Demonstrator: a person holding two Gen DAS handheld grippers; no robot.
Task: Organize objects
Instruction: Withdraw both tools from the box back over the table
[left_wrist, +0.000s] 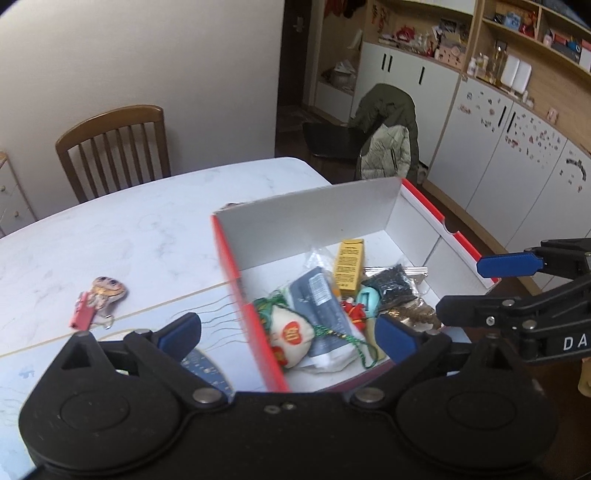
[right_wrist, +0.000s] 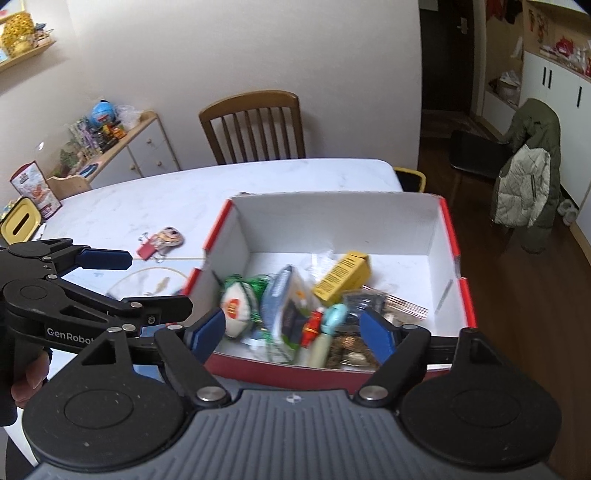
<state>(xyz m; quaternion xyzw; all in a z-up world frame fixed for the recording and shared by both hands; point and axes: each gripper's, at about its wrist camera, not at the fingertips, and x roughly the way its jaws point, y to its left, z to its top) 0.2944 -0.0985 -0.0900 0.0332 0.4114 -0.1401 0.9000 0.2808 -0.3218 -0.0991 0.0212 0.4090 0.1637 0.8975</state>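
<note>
Near the tabletop's right edge, red box packed with trinkets; left gripper and right gripper hovering spread wide, empty; keychain charm outside, leftward.

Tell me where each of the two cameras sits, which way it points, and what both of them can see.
Left wrist: rides the left gripper, looking forward and down over the red box; the right gripper enters from the right.
Right wrist: rides the right gripper, above the box's near edge; the left gripper and a hand show at left.
Shared: the box, yellow carton, keychain toy on the white table, wooden chair.
</note>
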